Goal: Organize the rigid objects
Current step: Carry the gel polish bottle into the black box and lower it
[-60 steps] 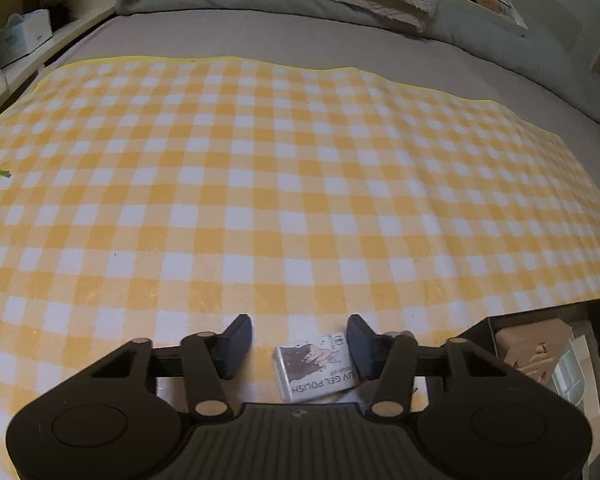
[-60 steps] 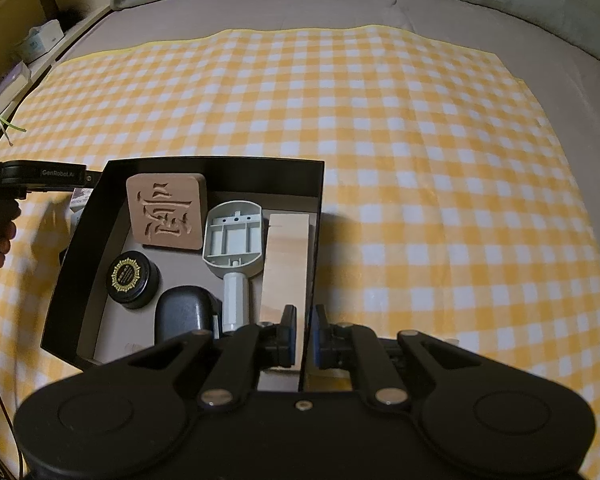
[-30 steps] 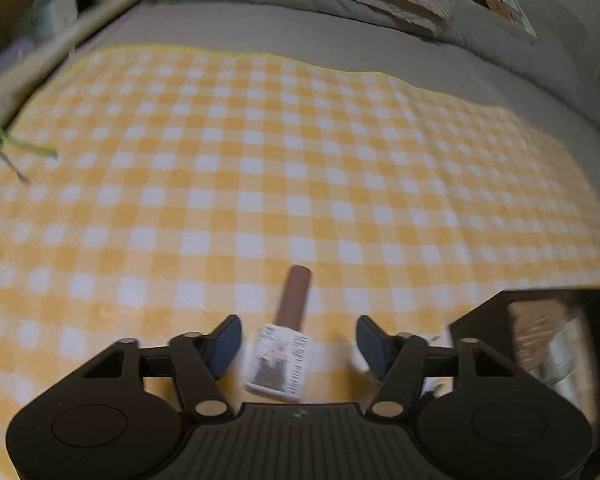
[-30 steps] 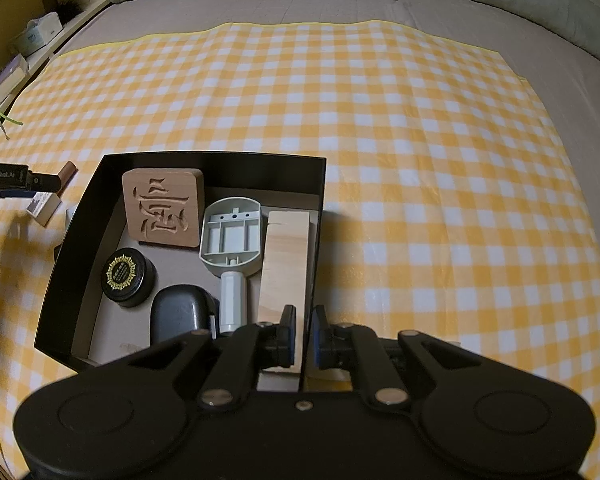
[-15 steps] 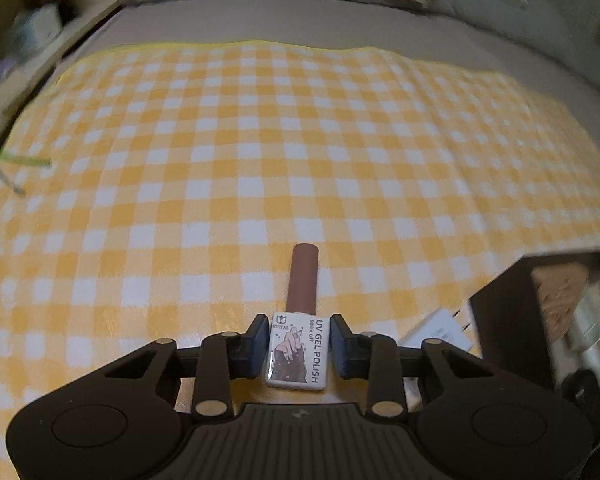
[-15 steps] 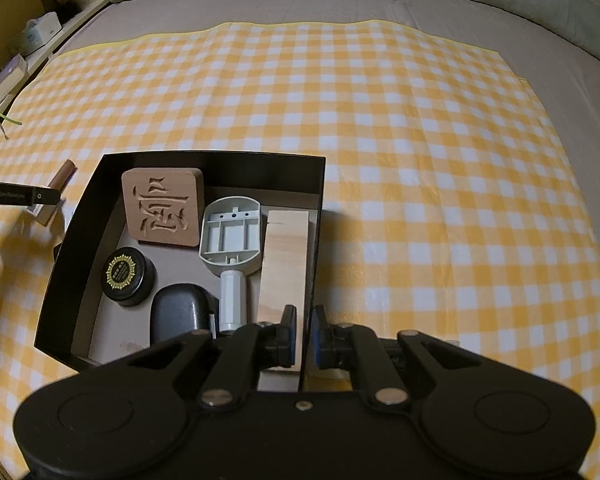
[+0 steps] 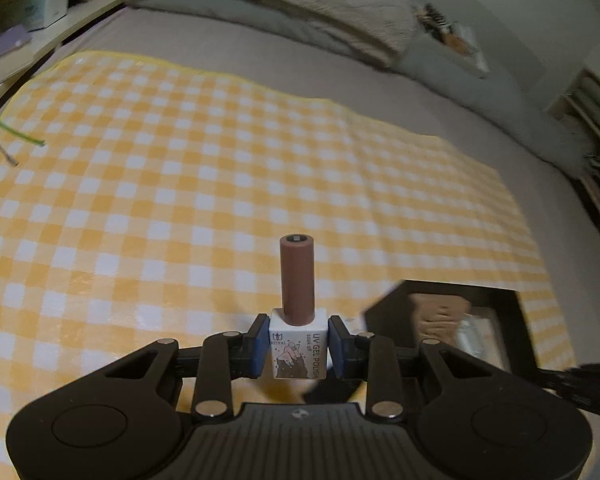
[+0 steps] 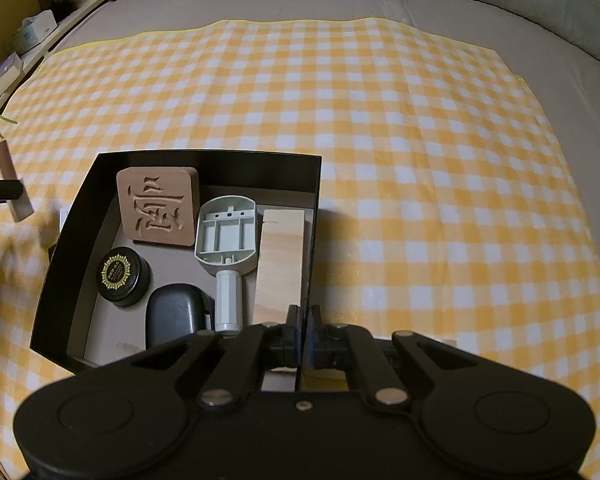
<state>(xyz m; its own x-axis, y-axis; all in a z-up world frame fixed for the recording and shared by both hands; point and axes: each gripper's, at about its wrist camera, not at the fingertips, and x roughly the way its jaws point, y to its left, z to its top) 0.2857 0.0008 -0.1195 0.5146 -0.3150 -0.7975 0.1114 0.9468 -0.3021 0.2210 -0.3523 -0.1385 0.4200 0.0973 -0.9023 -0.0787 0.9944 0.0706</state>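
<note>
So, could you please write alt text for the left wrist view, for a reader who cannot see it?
The left claw is shut on a white nail polish bottle with a tall brown cap, held above a yellow checked cloth on a bed. To the right, a black box stands on the cloth.

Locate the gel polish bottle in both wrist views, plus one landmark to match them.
Left wrist: gel polish bottle sits low centre, white body clamped between the left tongs, brown cap pointing up and away.
Right wrist: same bottle at the far left edge, blurred, left of the black box; the right tongs pinch the box's right wall.
Shared landmark: the black box, at lower right in the left wrist view.
</note>
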